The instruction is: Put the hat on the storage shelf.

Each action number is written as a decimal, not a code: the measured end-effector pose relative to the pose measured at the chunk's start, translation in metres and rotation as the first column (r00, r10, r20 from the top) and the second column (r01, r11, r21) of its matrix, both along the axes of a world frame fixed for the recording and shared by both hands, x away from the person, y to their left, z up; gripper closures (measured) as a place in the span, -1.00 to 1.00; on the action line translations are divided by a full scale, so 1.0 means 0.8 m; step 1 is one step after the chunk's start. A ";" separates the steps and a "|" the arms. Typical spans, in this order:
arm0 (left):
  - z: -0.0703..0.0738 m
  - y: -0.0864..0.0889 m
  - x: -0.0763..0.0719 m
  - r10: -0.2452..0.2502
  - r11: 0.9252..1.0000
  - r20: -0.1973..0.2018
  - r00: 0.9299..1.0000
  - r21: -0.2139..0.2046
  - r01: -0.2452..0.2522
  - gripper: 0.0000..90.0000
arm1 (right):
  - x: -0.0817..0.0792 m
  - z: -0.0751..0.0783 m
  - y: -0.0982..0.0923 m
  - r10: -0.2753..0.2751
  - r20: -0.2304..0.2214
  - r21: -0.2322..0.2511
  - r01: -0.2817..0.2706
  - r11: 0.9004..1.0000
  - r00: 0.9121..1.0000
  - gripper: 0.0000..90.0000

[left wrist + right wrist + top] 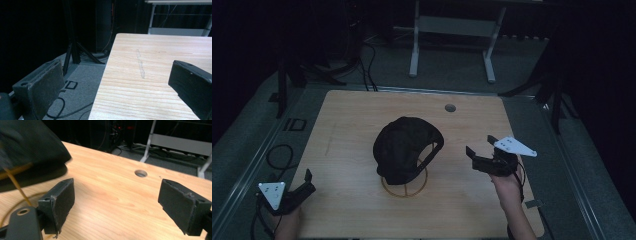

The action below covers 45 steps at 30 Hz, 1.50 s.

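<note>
Currently the black cap [404,147] sits on its wire stand [404,189] mid-worktop [347,125], just left of the right gripper [481,150], fingers wide and empty; left gripper [307,181], also wide, rests farther off.

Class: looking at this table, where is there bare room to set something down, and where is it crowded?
Bare wood lies along the table's left side between the black cap and the left edge, and at the back near the round hole. The middle is crowded by the cap on its wire stand.
</note>
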<state>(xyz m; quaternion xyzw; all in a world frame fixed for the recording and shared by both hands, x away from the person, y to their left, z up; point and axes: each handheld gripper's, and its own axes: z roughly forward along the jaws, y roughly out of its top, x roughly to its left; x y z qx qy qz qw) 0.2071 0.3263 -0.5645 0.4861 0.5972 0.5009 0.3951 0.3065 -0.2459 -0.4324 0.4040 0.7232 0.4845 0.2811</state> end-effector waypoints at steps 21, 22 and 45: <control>0.000 0.000 0.000 0.002 1.000 -0.003 1.000 -0.003 -0.002 -0.99 | -0.008 -0.098 -0.080 -0.167 -0.053 -0.061 0.164 0.985 0.984 -0.69; 0.000 0.000 0.000 0.002 1.000 -0.003 1.000 -0.003 -0.002 -0.99 | -0.009 -0.101 -0.084 -0.179 -0.053 -0.070 0.175 0.982 0.982 -0.69; 0.000 0.001 0.000 0.000 1.000 -0.001 1.000 -0.004 0.000 -0.99 | -0.037 -0.140 -0.147 -0.356 -0.100 -0.059 0.351 0.934 0.929 -0.69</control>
